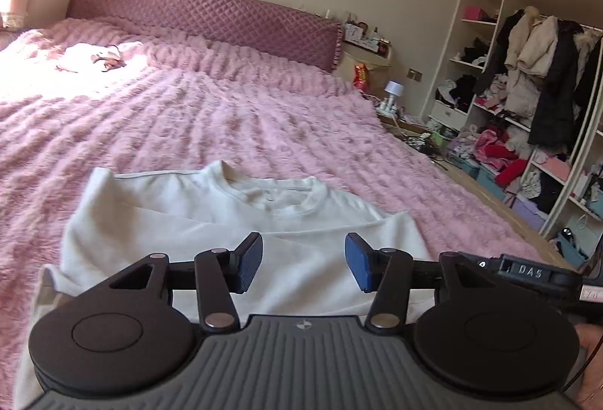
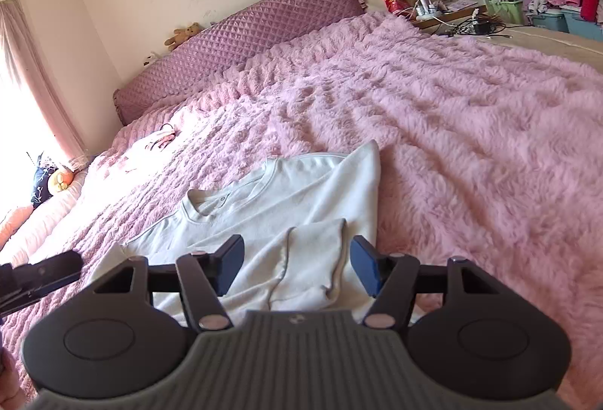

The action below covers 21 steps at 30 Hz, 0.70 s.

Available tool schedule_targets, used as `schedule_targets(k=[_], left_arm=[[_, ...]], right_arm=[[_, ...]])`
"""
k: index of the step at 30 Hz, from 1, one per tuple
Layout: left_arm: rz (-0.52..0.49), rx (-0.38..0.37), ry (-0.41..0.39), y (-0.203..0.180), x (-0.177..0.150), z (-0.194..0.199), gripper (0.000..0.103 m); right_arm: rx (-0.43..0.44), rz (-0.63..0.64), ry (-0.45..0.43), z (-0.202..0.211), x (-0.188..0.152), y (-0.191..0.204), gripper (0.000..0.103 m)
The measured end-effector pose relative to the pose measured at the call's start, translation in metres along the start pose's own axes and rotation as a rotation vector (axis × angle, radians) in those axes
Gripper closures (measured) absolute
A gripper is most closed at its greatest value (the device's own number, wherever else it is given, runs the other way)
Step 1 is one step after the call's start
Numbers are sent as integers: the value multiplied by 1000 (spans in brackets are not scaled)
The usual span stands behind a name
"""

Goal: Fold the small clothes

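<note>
A small white long-sleeved top (image 1: 211,221) lies flat on the pink fluffy blanket (image 1: 211,108), collar toward the headboard, with its sides folded inward over the body. My left gripper (image 1: 303,261) is open and empty, hovering over the top's lower part. In the right wrist view the same top (image 2: 301,198) lies with a sleeve folded down over its body. My right gripper (image 2: 296,266) is open and empty above that folded sleeve (image 2: 316,259). The right gripper's body shows in the left wrist view (image 1: 527,272), and the left gripper's body in the right wrist view (image 2: 37,278).
A second small pale garment (image 1: 98,57) lies crumpled near the headboard (image 1: 211,14) in sunlight. The blanket (image 2: 452,108) covers the whole bed. An open wardrobe (image 1: 527,89) full of clothes and a cluttered bedside stand (image 1: 392,100) are to the right.
</note>
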<state>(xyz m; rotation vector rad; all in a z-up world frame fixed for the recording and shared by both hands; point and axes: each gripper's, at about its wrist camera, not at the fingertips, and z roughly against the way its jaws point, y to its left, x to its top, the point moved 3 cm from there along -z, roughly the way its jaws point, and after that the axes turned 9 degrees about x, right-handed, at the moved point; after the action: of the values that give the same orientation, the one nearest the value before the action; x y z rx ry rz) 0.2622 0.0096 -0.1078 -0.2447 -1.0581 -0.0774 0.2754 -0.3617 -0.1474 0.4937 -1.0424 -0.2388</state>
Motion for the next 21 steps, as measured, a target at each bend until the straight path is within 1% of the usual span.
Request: schedule_targets(k=[3, 4, 5, 7, 10, 12, 13, 14, 15, 17, 19, 20, 21], left_arm=[[-25, 162, 13, 56, -4, 8, 41], [-24, 218, 24, 78, -5, 11, 41], [-26, 257, 29, 92, -7, 11, 41], [-36, 329, 53, 120, -11, 9, 41], [-73, 372, 75, 140, -19, 4, 41], [-114, 378, 88, 142, -24, -3, 41], [-135, 370, 98, 142, -28, -6, 41], [-152, 351, 99, 139, -30, -9, 41], [-174, 332, 92, 136, -31, -12, 41], [-241, 325, 82, 128, -32, -19, 41], [-314, 343, 79, 120, -33, -28, 41], [-340, 340, 83, 118, -33, -33, 41], [-357, 338, 88, 117, -34, -39, 45]], right_arm=[[4, 19, 38, -39, 9, -4, 44], [1, 17, 63, -54, 9, -7, 44], [-7, 13, 79, -63, 10, -9, 44], [-52, 13, 105, -81, 9, -15, 44], [-84, 30, 128, -97, 5, -19, 43], [-85, 33, 132, -101, 2, -21, 43], [-75, 29, 139, -102, 1, -20, 61], [-57, 33, 150, -103, 0, -19, 83], [-49, 42, 162, -104, -1, -18, 101], [-45, 60, 159, -103, 0, -15, 102], [-41, 71, 157, -101, 1, -13, 102], [-40, 64, 155, -100, 2, -13, 102], [-38, 59, 154, -99, 3, -13, 102]])
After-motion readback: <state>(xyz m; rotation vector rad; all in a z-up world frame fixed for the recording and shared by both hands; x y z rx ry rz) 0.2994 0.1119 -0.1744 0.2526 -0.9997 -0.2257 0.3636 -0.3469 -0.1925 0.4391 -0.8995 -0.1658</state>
